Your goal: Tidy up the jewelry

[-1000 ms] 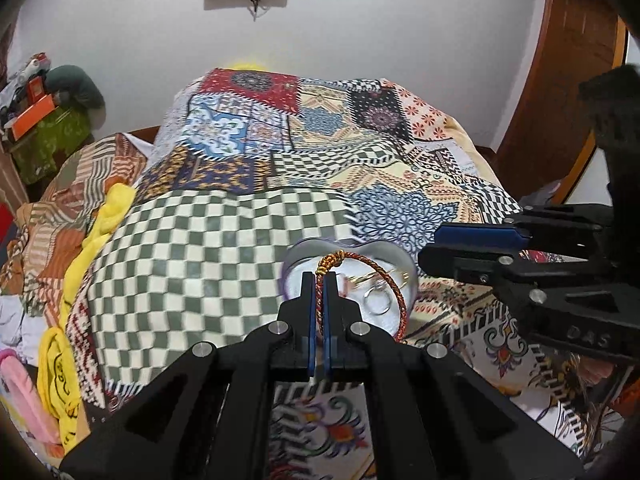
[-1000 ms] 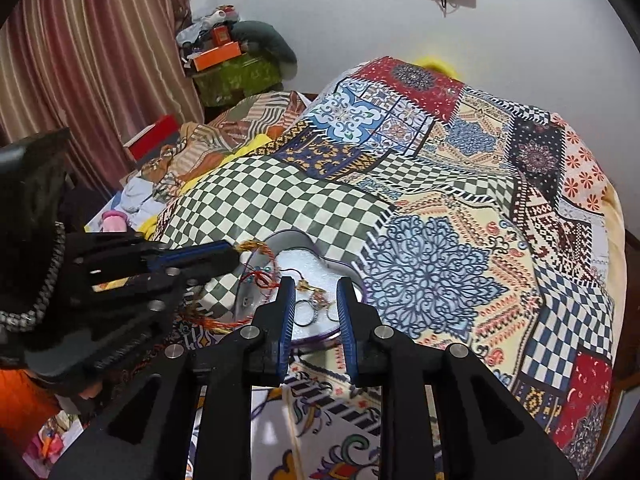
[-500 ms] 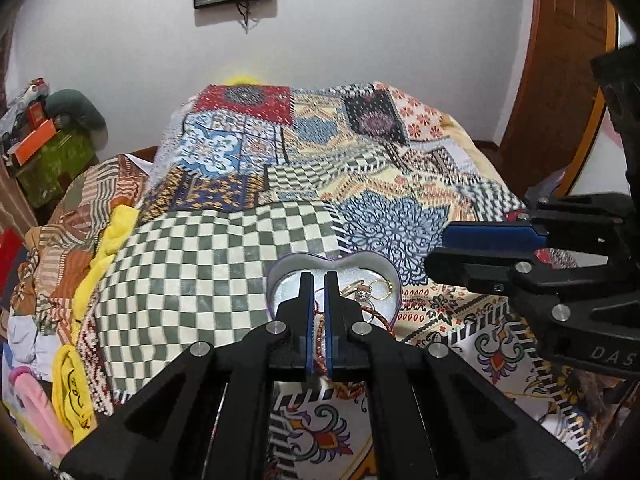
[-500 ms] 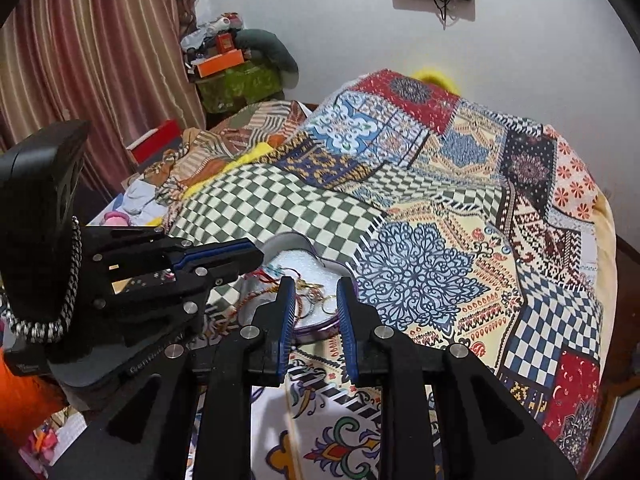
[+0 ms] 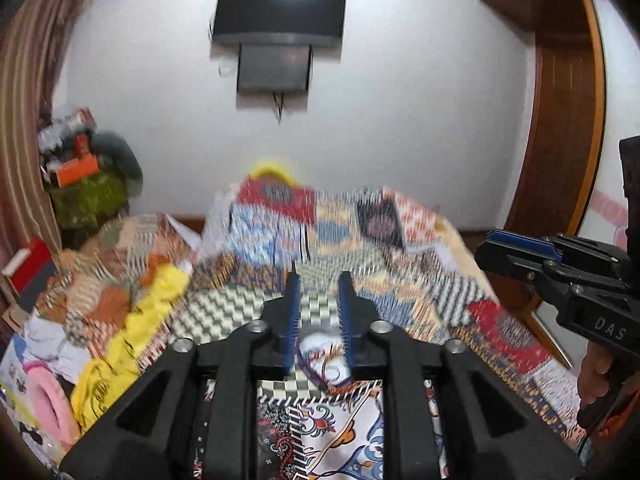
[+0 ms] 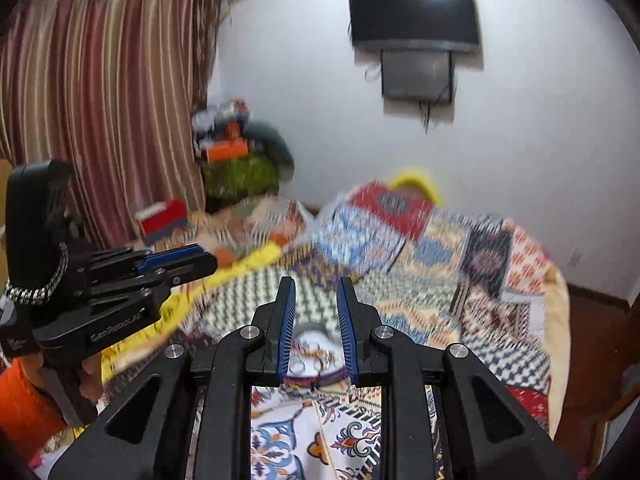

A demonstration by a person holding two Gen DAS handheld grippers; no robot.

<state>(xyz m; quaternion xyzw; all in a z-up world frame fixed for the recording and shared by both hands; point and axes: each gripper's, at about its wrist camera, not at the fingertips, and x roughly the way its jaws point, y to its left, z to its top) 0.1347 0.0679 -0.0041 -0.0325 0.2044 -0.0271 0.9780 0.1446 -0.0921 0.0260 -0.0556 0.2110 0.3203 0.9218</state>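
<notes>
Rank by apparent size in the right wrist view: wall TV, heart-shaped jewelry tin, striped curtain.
1. striped curtain
2. wall TV
3. heart-shaped jewelry tin, mostly hidden by the right gripper's fingers, so its rank is unsure.

bedspread [image 5: 360, 240]: motion-blurred | jewelry tin [image 6: 316, 340]: blurred, half hidden

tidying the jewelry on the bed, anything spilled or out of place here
Nothing looks spilled. The jewelry sits inside the heart-shaped tin on the patchwork bedspread. Both views are blurred, so a small stray piece could be missed.
</notes>
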